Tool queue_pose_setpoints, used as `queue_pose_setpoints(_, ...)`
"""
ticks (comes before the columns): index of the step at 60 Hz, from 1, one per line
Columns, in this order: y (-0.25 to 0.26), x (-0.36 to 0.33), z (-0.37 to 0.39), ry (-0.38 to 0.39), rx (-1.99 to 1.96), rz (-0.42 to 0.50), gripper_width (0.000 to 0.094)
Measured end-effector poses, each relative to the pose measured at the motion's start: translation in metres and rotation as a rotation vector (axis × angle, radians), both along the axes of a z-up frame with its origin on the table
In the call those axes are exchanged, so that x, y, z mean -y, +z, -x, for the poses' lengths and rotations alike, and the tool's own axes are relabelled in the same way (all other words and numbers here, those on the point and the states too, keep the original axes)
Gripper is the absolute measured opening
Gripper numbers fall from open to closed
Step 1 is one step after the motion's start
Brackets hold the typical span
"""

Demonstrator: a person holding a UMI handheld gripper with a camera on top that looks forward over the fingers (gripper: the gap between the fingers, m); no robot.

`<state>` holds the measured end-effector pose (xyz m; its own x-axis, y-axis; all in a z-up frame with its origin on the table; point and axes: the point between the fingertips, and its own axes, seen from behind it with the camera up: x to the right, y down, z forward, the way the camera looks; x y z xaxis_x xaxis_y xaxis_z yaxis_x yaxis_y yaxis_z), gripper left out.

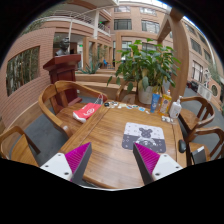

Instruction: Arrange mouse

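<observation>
Hovering wide apart and empty over the wooden worktop (100,150), the jaws face what looks like the mouse (167,118), small and pale beside the grey mat (143,136): probably light, rigid, slick-shelled, best pinched across its sides.

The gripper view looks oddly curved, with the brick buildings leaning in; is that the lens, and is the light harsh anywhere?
Gripper view: a wide-angle lens bows the red brick buildings and the round wooden table. Daylight is soft and even, with no glare on the grey mouse mat. The open gripper hovers with its pink-padded fingers sharp in the foreground.
</observation>
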<state>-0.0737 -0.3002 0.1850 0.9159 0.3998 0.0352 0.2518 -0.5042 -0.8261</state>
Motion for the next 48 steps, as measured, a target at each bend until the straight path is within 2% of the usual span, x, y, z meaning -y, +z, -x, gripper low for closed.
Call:
queue_pose_setpoints(7, -0.018, 0.005, -0.024, -0.031, -0.003, 0.039, 0.0854)
queue_pose_setpoints(13, -0.053, 0.001, -0.068, -0.074, 0.005, 0.075, 0.0855)
queue_pose_setpoints(25, -0.105, -0.015, -0.179, -0.228, 0.030, 0.129, 0.0854)
queue_pose_setpoints(38, -0.132, -0.080, -0.304, -0.419, 0.040, 0.083, 0.0854)
queue_pose_setpoints(48, -0.149, -0.153, -0.355, -0.479, 0.033, 0.055, 0.0850)
